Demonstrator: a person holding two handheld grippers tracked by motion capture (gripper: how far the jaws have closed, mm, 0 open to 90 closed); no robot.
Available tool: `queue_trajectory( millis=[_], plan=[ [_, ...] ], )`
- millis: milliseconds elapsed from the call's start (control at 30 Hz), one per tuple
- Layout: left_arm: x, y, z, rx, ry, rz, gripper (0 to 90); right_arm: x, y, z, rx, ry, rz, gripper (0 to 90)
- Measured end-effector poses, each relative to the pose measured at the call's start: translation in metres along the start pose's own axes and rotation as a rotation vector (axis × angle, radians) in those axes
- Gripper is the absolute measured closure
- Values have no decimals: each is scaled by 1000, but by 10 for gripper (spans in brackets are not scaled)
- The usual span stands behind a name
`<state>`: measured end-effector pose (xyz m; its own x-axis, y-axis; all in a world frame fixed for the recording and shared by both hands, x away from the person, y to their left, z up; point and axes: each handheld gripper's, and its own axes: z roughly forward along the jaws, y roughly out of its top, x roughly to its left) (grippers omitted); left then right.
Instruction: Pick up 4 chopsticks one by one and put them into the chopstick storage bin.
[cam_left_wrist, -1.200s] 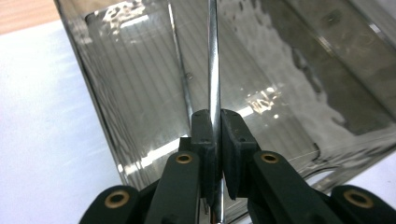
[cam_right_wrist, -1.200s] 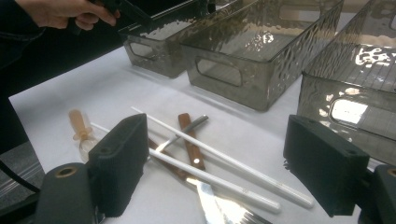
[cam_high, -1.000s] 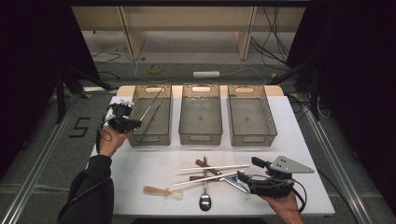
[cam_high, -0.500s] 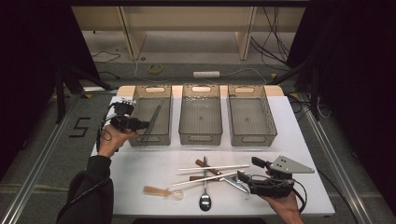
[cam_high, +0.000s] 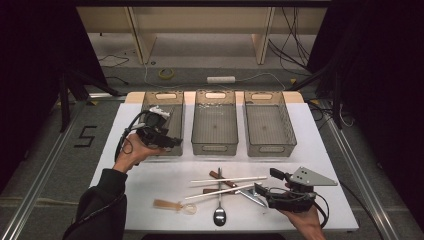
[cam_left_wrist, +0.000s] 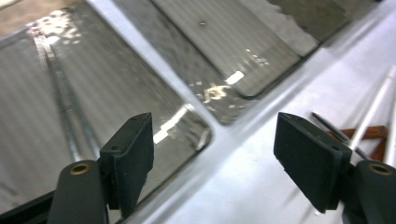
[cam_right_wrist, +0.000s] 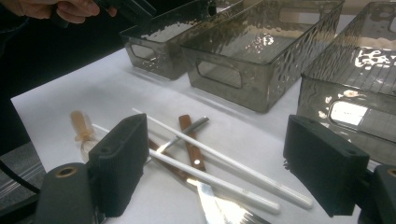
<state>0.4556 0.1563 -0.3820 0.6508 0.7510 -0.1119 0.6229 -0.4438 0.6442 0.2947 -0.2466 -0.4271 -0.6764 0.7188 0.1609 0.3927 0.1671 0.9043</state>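
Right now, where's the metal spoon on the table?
In the high view the metal spoon lies near the front edge of the white table, bowl toward the person, between the clear plastic spoon and the right gripper.

White chopsticks (cam_high: 228, 180), brown-handled knife (cam_high: 235, 185), grey ribbed bins (cam_high: 215, 127), white table (cam_high: 150, 175).

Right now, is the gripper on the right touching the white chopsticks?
Apart. In the right gripper view, the right gripper has its jaws wide open, and the white chopsticks lie on the table beyond, with nothing between the pads.
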Motion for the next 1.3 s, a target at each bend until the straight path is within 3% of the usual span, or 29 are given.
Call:
queue_trajectory(
  millis=[367,1300],
  plan=[
    [-29,2,11,55,-61,76,225,0,0,0,0,1,0,232],
    [-82,-2,41,159,-112,232,199,0,0,0,1,1,-1,232]
  ],
)
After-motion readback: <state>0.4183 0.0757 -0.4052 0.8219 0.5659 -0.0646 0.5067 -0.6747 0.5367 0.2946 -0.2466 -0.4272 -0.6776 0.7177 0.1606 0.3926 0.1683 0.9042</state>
